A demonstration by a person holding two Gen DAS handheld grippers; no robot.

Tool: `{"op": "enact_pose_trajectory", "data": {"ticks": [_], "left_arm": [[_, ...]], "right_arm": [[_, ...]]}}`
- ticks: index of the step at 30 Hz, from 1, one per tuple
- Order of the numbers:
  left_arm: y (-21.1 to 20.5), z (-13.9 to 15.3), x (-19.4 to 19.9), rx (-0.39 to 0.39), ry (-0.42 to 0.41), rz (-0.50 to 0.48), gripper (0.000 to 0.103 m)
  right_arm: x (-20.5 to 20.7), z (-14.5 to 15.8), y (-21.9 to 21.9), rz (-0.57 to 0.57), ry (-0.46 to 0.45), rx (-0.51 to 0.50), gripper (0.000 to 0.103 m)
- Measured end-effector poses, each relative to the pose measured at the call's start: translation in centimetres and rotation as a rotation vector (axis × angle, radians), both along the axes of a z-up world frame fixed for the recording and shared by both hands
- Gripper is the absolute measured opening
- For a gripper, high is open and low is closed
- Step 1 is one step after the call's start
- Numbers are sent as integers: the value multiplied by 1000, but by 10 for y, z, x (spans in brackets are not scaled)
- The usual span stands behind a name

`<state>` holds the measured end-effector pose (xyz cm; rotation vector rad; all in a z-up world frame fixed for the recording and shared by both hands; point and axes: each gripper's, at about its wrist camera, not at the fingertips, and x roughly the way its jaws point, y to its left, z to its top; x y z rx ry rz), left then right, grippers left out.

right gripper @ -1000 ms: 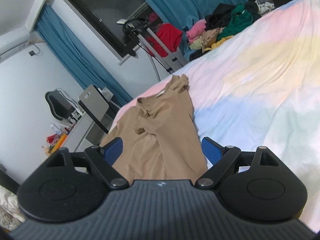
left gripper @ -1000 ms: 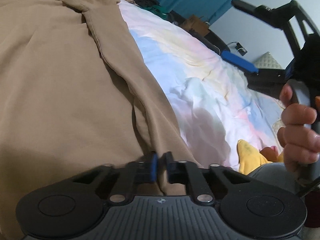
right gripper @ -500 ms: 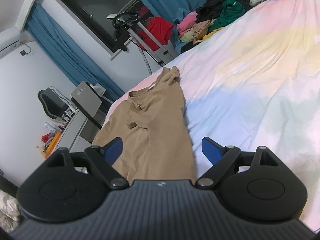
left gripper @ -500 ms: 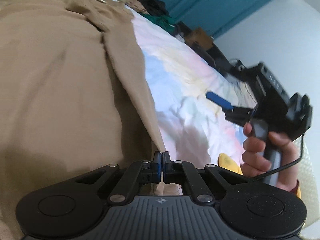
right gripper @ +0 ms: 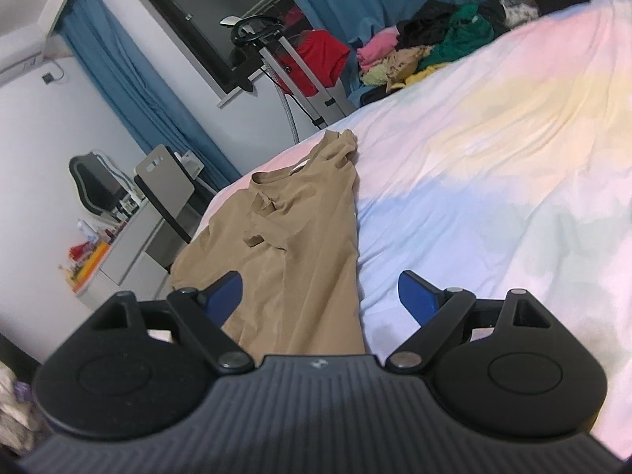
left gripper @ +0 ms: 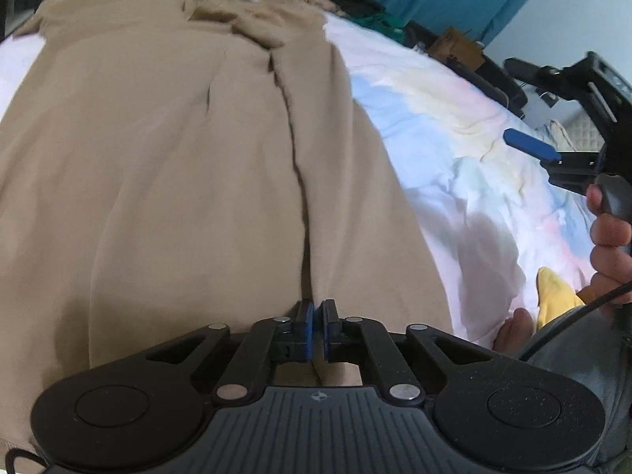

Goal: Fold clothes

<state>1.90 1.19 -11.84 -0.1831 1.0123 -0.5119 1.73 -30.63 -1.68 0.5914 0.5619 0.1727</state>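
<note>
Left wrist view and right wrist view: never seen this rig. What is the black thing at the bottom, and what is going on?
No robot arm here: a person holds one handheld tool in each hand, each with a fisheye camera looking along its two blue-padded fingers. The black shape at the bottom is the tool itself. In the left wrist view, the left tool is shut on the tan shirt, pinching its near edge. The shirt lies on a pastel bedsheet. The right tool is open and holds nothing. Other clothes are piled beyond the bed.
</note>
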Motion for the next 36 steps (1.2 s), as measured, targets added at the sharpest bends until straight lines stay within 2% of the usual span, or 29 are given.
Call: {"op": "enact_pose_trajectory", "data": {"ticks": [2,6,8,10,12,17,23,30,33,36], "left_arm": [[3,7,-3,-13,-43,9,15],[6,26,-8,-7,-158,35,45],[8,37,-9,2,-220,50,53],[8,47,-10,26,-287,77,61],[8,57,-15,49,-357,100,77],[7,76,-27,89,-493,137,103],[-5,97,-32,152,-609,161,103],[-11,134,-8,199,-668,154,103],[-7,138,-2,210,-702,174,103],[9,132,3,180,-696,198,102]], "right_arm": [[-1,3,5,5,-14,-33,87],[-4,7,15,22,-48,-91,87],[-7,10,19,22,-71,-112,87],[-11,13,25,25,-104,-138,87],[-14,17,31,30,-137,-165,87],[-19,24,44,39,-213,-211,87],[-24,28,55,40,-262,-263,87],[-27,25,59,1,-271,-288,87],[-25,23,60,2,-273,-288,87],[-22,17,62,9,-258,-301,87]]}}
